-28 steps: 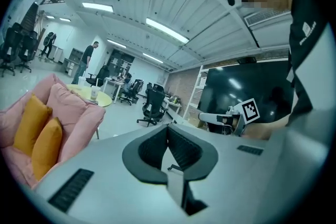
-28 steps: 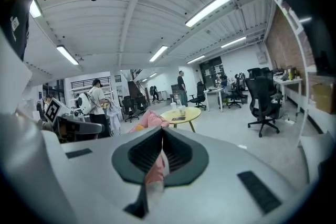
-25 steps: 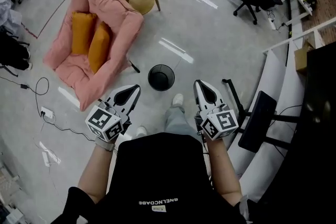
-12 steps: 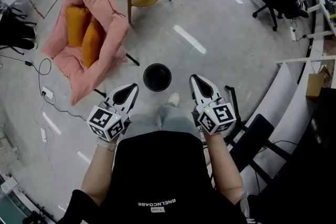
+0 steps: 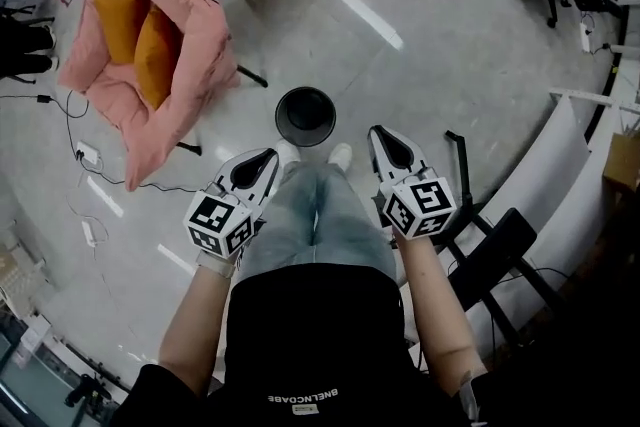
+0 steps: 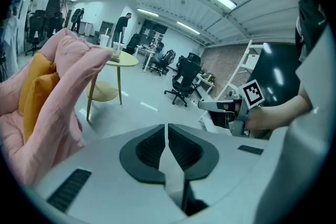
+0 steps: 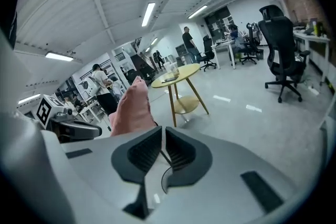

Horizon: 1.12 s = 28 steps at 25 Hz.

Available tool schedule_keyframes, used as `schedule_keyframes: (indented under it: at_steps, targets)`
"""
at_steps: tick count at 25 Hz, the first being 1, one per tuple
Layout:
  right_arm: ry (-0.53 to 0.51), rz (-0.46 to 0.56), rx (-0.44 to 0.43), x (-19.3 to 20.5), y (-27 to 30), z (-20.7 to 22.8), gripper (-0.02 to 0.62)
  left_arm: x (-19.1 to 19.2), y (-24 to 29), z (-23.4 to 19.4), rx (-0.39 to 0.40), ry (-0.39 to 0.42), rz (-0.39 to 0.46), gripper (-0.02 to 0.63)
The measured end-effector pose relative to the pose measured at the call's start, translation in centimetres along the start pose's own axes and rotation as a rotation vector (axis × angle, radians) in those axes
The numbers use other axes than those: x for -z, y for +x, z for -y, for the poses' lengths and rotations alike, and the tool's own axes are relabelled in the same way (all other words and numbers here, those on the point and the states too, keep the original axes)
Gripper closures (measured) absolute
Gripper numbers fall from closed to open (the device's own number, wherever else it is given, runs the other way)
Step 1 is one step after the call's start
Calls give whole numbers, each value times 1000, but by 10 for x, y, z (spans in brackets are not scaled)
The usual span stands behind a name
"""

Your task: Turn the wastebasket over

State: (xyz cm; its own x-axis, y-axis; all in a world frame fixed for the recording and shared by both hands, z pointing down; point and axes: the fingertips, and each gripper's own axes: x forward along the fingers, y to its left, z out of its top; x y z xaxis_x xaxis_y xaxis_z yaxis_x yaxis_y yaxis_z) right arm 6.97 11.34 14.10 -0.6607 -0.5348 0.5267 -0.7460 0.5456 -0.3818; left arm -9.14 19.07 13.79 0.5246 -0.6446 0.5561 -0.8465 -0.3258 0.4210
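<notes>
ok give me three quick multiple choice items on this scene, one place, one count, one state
1. Where is the black wastebasket?
A. on the floor just beyond the person's shoes
B. on a shelf
C. on a windowsill

2. How many orange cushions lie in the pink armchair?
A. one
B. two
C. four

3. How are the left gripper and right gripper?
A. both shut, empty
B. both clamped on the basket rim
C. both wide open

1 A: the head view shows it upright on the floor.
2 B: two lie side by side.
3 A: each gripper view shows jaws together, nothing between.
</notes>
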Motion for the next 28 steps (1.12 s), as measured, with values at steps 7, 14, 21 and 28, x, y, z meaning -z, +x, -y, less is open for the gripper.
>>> schedule_keyframes:
  at_steps: [7,14,21,28]
  targets:
    - [-21,-120,41,59,81,31,575,66,51,-74,0,-77,-89,589]
    - [14,-255,99,160,149,85,505,168,112,-140,-19,-193,-208,486]
    - [30,-394,123,272,209,123,494,265,172,-192,-11,-277,-299,417]
    - [65,-502,172,360,272,159,486,342,229,-251,-51,-361,-344,397]
